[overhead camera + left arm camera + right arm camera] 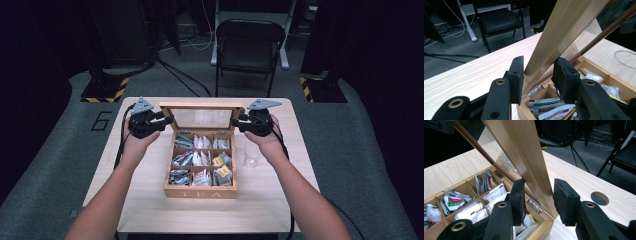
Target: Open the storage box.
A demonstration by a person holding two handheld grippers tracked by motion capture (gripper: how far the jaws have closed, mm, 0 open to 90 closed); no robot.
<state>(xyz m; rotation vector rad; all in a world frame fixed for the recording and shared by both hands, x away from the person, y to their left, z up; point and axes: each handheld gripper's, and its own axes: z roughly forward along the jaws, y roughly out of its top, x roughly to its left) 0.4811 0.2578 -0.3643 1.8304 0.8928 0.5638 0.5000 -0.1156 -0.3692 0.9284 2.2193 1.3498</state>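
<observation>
The person's two forearms come up from the bottom of the high view, one on each side of a wooden tea box (201, 192) that sits in the middle of the bench (145, 210). The box is full of little tea bags (200, 157) in small squares. Its lid (202, 116) has a glass window and stands up at the 12 o'clock side of the box. The left hand-held gripper (167, 120) is at 10 o'clock from the box and has its jaws set around the left edge of the lid (546, 42); one pad looks to touch the wood, but I cannot tell if both press. The right hand-held gripper (239, 121) is at 2 o'clock, with the right edge of the lid (524, 157) between its jaws, and a small gap shows beside one pad. A clear cup (251, 154) stands at 3 o'clock, just beside the box. I think the step now is taking hold of the lid on both sides. Next, both hands need to move together and slowly, so the lid swings without twisting.
</observation>
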